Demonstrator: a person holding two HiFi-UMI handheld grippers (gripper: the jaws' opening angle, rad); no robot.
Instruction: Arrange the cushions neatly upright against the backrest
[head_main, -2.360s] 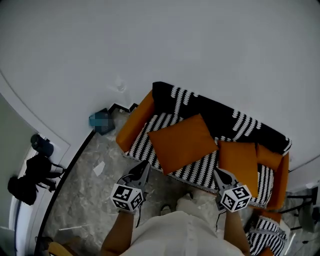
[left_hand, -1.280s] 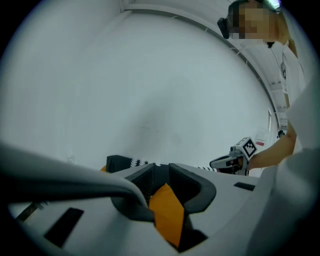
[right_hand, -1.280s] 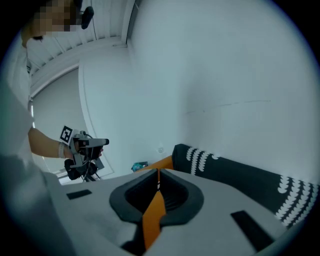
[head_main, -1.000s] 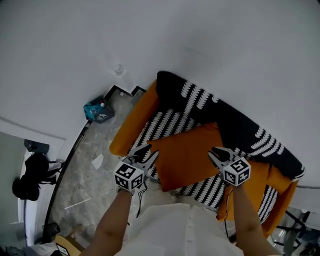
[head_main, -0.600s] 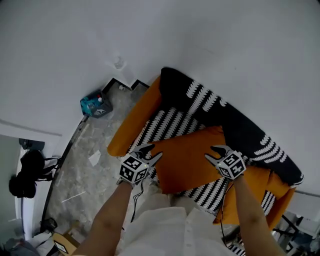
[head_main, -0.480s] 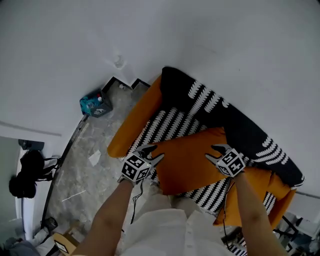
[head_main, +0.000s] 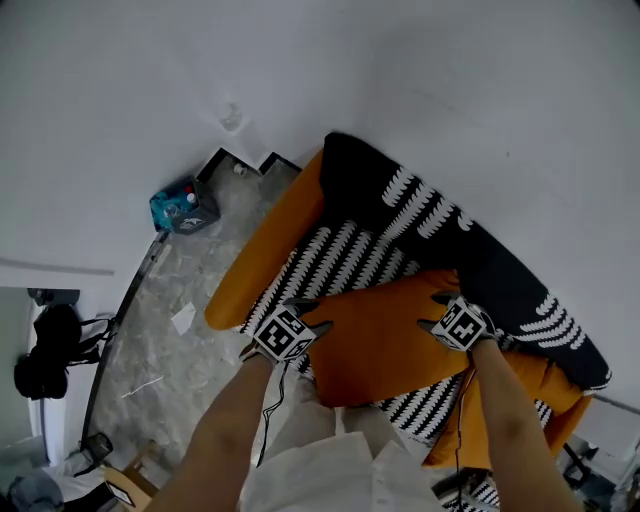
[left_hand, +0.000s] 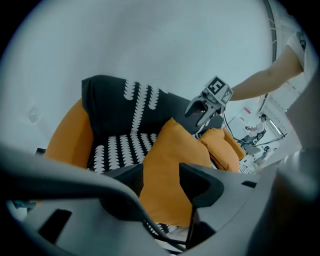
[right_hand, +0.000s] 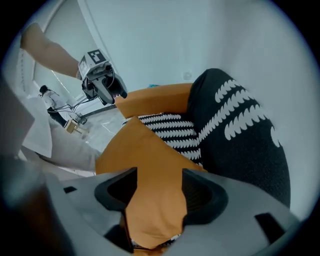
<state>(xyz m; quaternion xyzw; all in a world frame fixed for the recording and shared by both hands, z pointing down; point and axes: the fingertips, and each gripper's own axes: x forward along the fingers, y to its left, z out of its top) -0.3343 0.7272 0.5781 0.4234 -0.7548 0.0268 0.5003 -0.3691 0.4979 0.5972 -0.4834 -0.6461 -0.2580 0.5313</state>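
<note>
You face a plain white wall (head_main: 300, 70) over a marbled grey floor (head_main: 170, 300). Under your hand-held grippers stands one sofa (head_main: 285, 235), orange with a black-and-white cover. The big cushion (head_main: 385, 335) lies flat on its seat, not upright. Its long axis runs along the sofa from your left hand-held gripper (head_main: 308, 312) to your right hand-held gripper (head_main: 432, 312), and one corner points at the backrest (head_main: 380, 190). Both pairs of jaws have just been opening and now stand wide, each with an end of that cushion between them. Just beyond the right one, two smaller orange cushions (left_hand: 219, 146) bunch together, making three in all.
</note>
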